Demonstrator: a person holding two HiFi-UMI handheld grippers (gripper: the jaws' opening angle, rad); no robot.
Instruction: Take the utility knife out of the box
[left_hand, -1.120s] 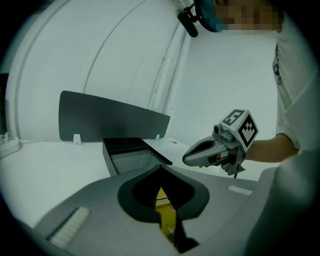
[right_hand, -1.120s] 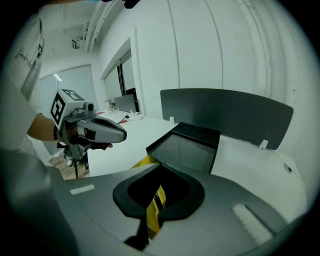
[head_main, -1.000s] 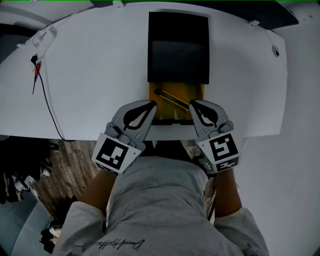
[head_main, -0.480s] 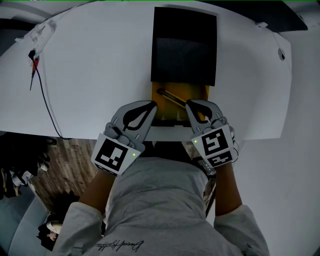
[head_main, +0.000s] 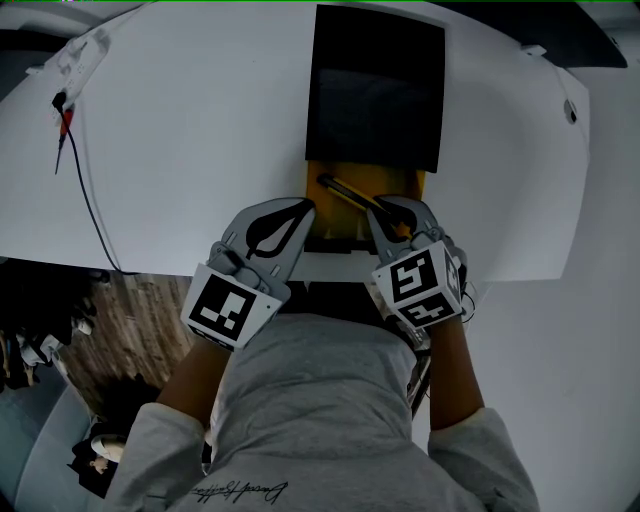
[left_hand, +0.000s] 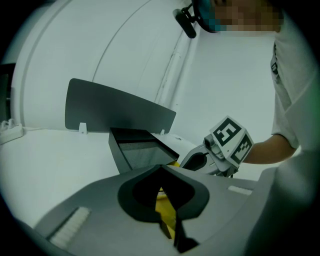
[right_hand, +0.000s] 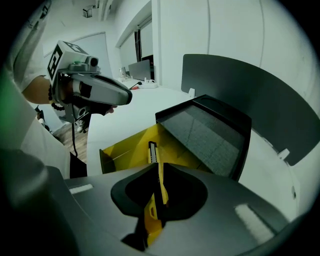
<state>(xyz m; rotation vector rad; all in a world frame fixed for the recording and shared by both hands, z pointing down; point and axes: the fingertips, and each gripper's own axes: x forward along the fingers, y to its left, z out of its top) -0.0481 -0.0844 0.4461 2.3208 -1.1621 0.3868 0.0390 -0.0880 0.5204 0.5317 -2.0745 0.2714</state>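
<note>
The black cover hides the far half of the box, so nothing inside there can be made out. At the box's near right corner the right gripper, whose jaws have just been opening with the utility knife between them, covers the knife's near end. The left gripper, clamped on the box wall, masks the near left corner. Left of the box a cable drops past the table edge out of sight. A dark speck far right of the box is too small to name.
</note>
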